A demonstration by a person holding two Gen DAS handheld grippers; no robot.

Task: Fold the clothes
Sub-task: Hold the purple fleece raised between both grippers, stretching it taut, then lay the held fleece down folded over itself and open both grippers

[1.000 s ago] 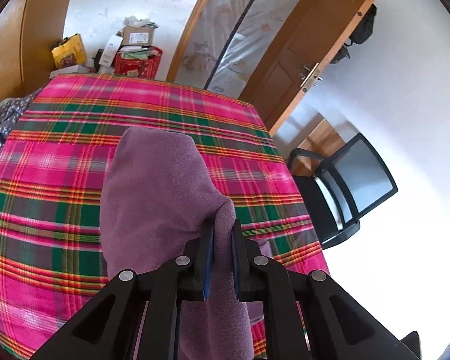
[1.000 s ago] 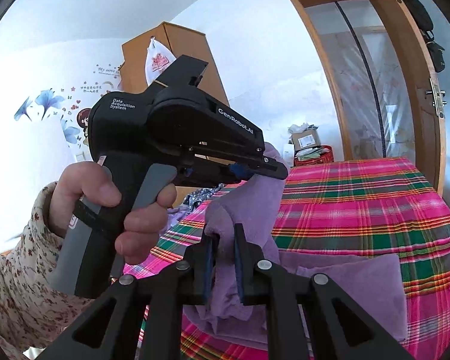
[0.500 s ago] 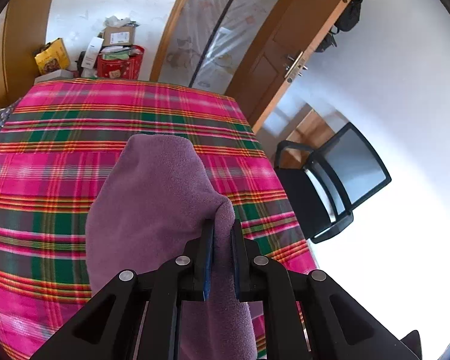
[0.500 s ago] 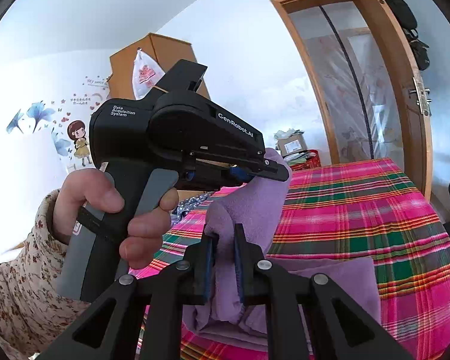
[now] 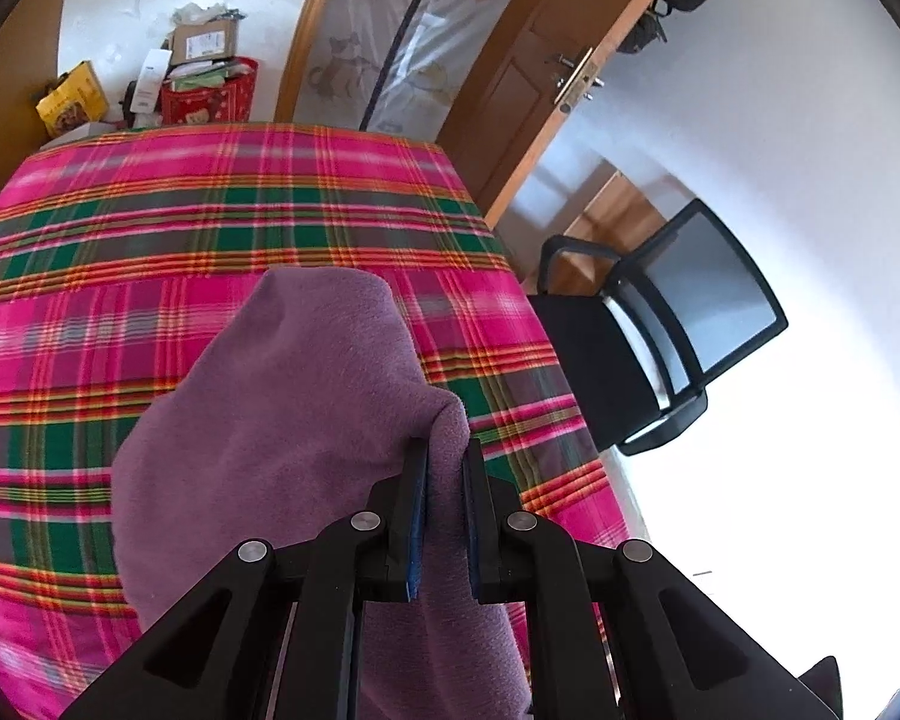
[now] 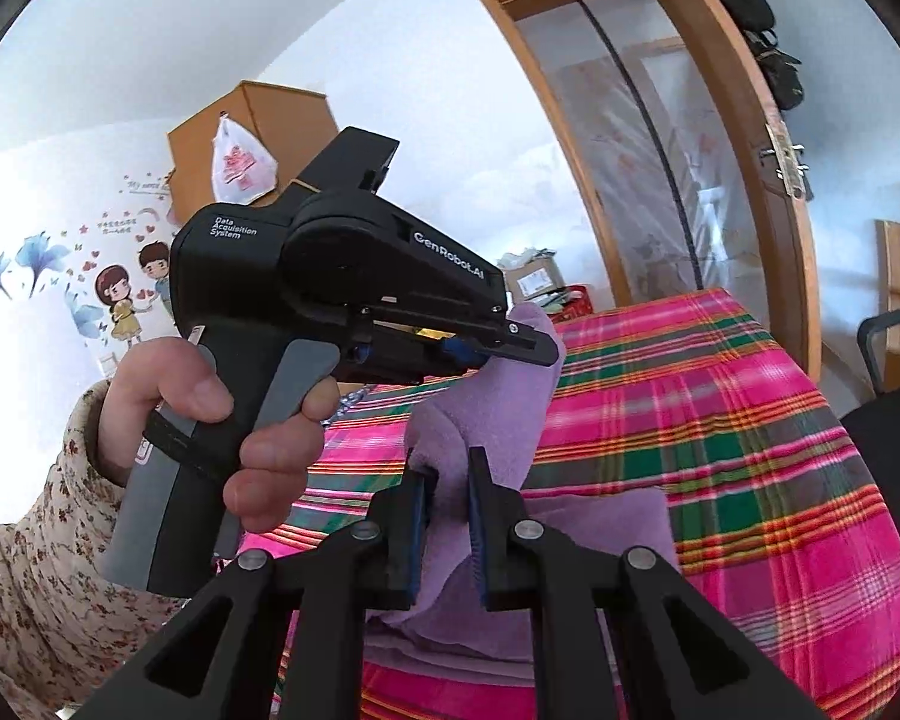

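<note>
A purple fleece garment (image 5: 282,420) hangs lifted over the bed covered with a pink and green plaid blanket (image 5: 150,228). My left gripper (image 5: 445,456) is shut on a bunched edge of it. The right wrist view shows my right gripper (image 6: 447,468) shut on another edge of the same purple garment (image 6: 492,414), with the rest lying on the plaid blanket (image 6: 720,420). The left gripper's black body (image 6: 330,288), held by a hand (image 6: 210,408) in a flowered sleeve, sits just above and left, its fingertips also pinching the cloth.
A black office chair (image 5: 660,336) stands beside the bed's right edge. A wooden door (image 5: 546,60) is open behind it. A red basket and boxes (image 5: 204,90) lie beyond the far end of the bed. A wooden wardrobe (image 6: 258,132) stands by the stickered wall.
Both grippers have carried the purple garment sideways across the bed toward the chair side. Both grips stay as they were.
</note>
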